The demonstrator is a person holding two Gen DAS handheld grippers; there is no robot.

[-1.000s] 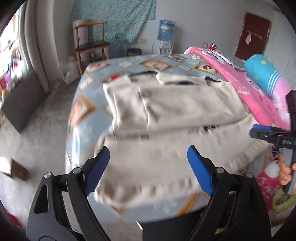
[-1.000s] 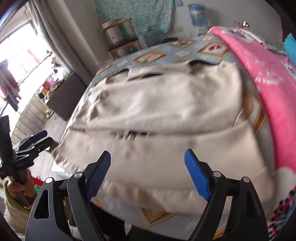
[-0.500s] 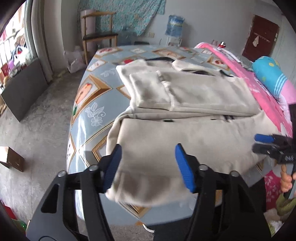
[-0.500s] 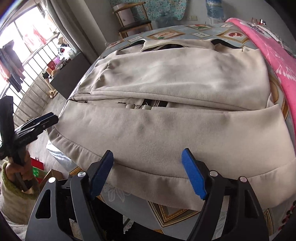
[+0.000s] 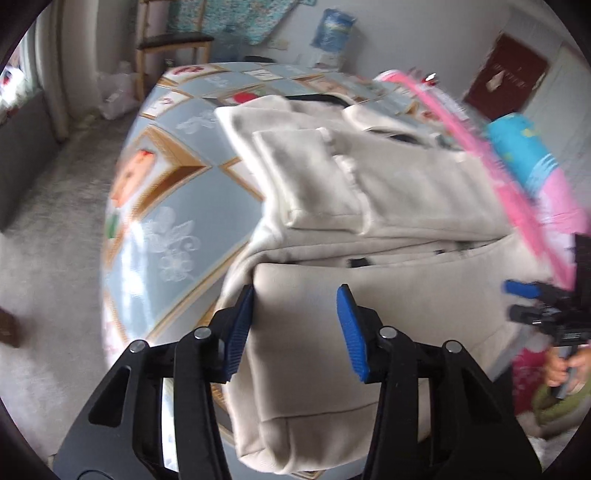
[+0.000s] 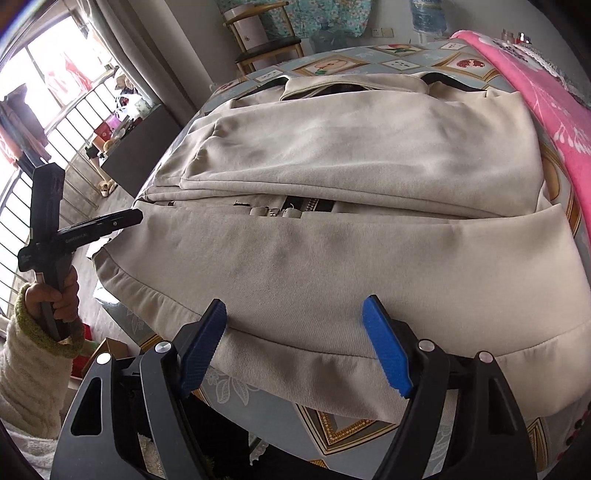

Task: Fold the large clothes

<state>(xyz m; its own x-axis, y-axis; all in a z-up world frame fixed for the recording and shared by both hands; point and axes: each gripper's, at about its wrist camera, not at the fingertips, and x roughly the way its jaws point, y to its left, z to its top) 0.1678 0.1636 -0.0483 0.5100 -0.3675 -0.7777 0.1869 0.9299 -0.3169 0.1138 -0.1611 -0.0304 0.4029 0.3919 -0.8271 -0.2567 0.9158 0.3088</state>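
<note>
Nearest in the left wrist view, the left gripper (image 5: 295, 325) with its blue ribbed pads is closing around the near left corner of the large beige fabric jacket (image 5: 388, 295); the corner's folded cloth sits between the jaws, the left pad (image 5: 240, 328) against its edge and the right pad just apart from it — not yet pinched. In the right wrist view, the right gripper (image 6: 295, 343) stands released, its jaws wide over the jacket's ribbed hem (image 6: 303, 365), with cloth under the gap but neither pad pressing on it.

The jacket lies spread across the bed with the blue-grey, gold-framed patterned sheet (image 5: 177, 206), its hem hanging slightly over the near edge. Its lower half lies flat toward the grippers, while the upper half is a thicker folded stack with sleeves laid over the body; a dark lining and small tags show in the slit between the two. The collar lies at the far end.

Along the jacket's right side runs a bright pink blanket (image 6: 546, 96). A hand in a cream fuzzy sleeve with a green cuff (image 6: 40, 332) holds the left gripper's handle. Beyond the bed stand a wooden chair (image 6: 266, 48) and a blue water bottle (image 5: 334, 26) against the wall.
</note>
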